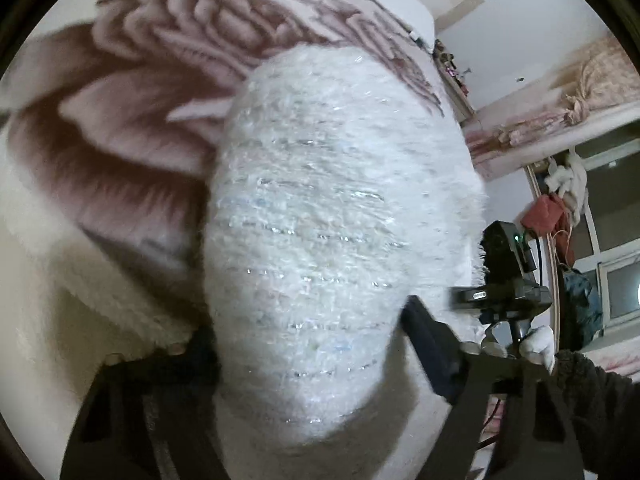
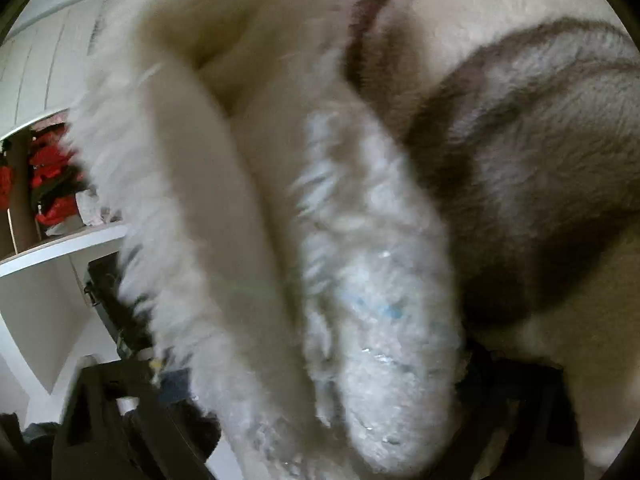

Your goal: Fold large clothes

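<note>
Left gripper (image 1: 308, 392): jaws clenched on a fold of the fuzzy white sweater (image 1: 328, 216), which bulges up between the fingers above the rose-print blanket (image 1: 120, 120). Right gripper (image 2: 320, 408): jaws likewise pinched on the sweater (image 2: 376, 320), fabric bunched and draped over them, blurred. The right gripper's body and a white-gloved hand (image 1: 538, 342) show in the left view.

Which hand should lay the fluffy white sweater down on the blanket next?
Probably left. Its gripper seems to hold the sweater spread fairly flat over the blanket. The right gripper seems to hold a bunched, hanging part, blurred as if moving.
</note>
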Motion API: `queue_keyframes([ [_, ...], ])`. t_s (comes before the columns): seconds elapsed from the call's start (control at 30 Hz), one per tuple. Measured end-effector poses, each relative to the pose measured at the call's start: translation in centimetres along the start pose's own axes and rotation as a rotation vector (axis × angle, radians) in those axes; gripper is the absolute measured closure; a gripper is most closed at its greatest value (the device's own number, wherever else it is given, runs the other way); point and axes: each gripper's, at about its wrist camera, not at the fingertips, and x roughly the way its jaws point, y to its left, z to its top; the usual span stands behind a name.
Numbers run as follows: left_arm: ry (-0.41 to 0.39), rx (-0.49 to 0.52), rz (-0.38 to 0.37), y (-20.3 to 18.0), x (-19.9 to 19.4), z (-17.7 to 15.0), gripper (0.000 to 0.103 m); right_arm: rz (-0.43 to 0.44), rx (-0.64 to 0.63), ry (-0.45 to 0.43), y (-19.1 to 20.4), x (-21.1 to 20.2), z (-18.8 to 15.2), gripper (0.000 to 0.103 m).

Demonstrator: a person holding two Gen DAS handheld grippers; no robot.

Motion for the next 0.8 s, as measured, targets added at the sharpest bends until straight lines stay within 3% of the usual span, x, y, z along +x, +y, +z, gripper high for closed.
queue_keyframes([
  [0.07,-0.016,0.002,-0.005,-0.4,-1.2,0.7,0.043,0.029,0.027,-0.049,0.4,-1.2,-0.8,0.044],
  [0.17,-0.029,0.01,0.001,-1.2,-2.0,1.9,0.044,0.042,0.017,-0.095,2.0,-2.5,-1.5,0.05],
  [0.3,-0.051,0.029,-0.013,-1.9,-3.3,4.3,0.045,0.074,0.009,-0.153,4.3,-5.2,-2.1,0.052],
  [0.47,-0.062,0.079,-0.031,-4.2,-3.7,10.0,0.045,0.08,-0.025,-0.211,6.5,-11.0,0.0,0.052],
  [0.57,-0.058,0.114,-0.036,-5.3,-2.6,14.2,0.044,0.067,-0.022,-0.26,7.1,-14.4,3.5,0.052],
  [0.63,-0.058,0.145,-0.046,-6.0,-0.7,18.7,0.044,0.057,-0.019,-0.293,7.5,-16.4,7.1,0.052],
  [0.73,-0.058,0.177,-0.06,-6.2,1.7,23.9,0.044,0.047,-0.014,-0.338,7.8,-19.3,16.5,0.052],
  [0.8,-0.055,0.189,-0.065,-6.0,4.2,27.9,0.044,0.032,-0.02,-0.363,8.0,-19.7,20.8,0.052],
])
